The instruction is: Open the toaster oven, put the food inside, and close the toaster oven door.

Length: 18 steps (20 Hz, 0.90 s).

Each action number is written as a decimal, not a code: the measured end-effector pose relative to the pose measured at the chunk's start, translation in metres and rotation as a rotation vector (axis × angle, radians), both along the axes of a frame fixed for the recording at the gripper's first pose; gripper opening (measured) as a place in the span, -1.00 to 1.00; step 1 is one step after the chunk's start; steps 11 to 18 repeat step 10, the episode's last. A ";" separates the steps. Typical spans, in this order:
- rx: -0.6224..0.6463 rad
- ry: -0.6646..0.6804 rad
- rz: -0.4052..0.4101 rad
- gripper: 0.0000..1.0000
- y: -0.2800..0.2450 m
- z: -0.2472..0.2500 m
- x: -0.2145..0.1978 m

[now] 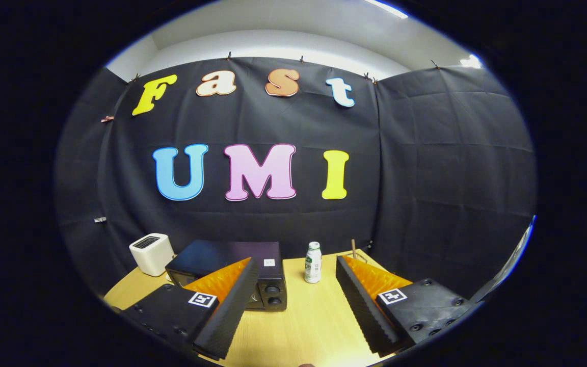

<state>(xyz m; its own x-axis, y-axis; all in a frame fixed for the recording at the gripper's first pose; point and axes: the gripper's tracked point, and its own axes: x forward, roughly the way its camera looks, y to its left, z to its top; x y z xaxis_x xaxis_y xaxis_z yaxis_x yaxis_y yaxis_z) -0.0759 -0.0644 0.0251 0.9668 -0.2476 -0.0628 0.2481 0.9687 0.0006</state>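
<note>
The gripper (296, 300) hangs with fingers spread wide and empty above the wooden table (309, 326), toaster oven (232, 272) beyond the left finger, a small bottle (313, 262) just beside it.

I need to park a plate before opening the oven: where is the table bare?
Bare: the tabletop between the open gripper fingers, short of the bottle. Crowded: the far left, where the black toaster oven sits beside the white toaster.

The toaster oven (232, 272) sits on the table (303, 326) between toaster (151, 253) and bottle (313, 262).
</note>
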 end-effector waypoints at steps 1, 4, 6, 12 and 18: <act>-0.003 0.000 0.001 0.97 0.000 0.001 -0.001; 0.018 0.001 0.021 0.97 0.009 0.003 -0.005; 0.027 -0.005 0.031 0.97 0.013 0.005 -0.005; 0.059 0.003 0.048 0.97 0.025 0.004 -0.006; 0.059 0.003 0.048 0.97 0.025 0.004 -0.006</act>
